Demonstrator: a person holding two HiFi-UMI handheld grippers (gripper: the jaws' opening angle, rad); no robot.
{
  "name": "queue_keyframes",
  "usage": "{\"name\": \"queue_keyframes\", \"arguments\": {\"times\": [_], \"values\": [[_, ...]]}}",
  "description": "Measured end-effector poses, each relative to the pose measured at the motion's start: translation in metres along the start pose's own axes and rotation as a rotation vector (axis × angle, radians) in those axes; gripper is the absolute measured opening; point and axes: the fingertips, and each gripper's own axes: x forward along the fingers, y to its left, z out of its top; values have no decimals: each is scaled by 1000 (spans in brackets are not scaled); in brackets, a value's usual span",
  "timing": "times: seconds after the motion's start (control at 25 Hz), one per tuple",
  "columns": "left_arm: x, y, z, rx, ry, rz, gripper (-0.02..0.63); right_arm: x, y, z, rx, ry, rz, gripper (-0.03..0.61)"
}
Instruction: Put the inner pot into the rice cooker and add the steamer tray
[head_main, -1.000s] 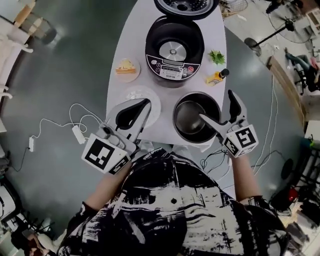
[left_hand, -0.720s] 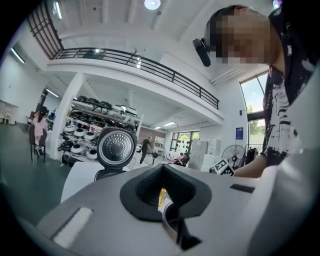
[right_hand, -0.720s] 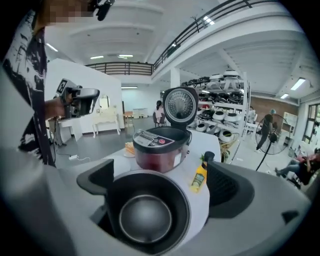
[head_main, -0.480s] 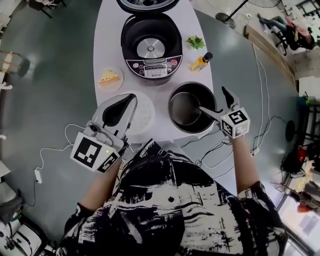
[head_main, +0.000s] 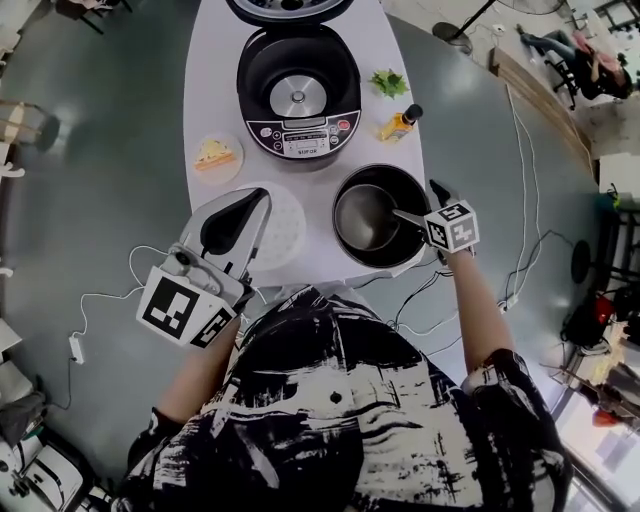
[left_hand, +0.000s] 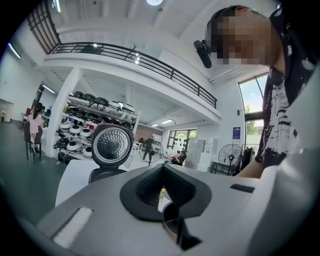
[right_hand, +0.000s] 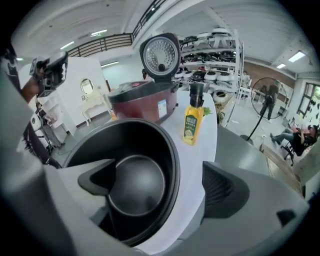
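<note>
Showroom, shelves of rice cookers

You're holding the left gripper level, and its jaws are pressing together at the tips, gripping nothing. Through the dark notch behind them, a sliver of yellow label is peeking out, and below it a curved rim is showing, too little of it to name. Ahead on the left, the rice cooker is sitting on the white tabletop with its lid standing open toward you. Behind it, shelves of cookers are lining the hall, and a standing fan is showing at right.
</note>
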Motion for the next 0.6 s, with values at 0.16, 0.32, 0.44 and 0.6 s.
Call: {"name": "queue_keyframes", "arguments": {"times": [0.16, 0.32, 0.44, 0.6], "values": [[-2, 2, 0, -3, -6, 14, 5, 16, -8, -19, 44, 112, 14, 414], [-6, 7, -1, -7, -14, 27, 5, 24, -16, -32, 75, 210, 3, 93], [-10, 10, 0, -9, -18, 39, 5, 26, -23, -36, 96, 253, -26, 28], [-16, 13, 0, -17, -24, 54, 5, 28, -27, -36, 130, 287, -58, 6]]}}
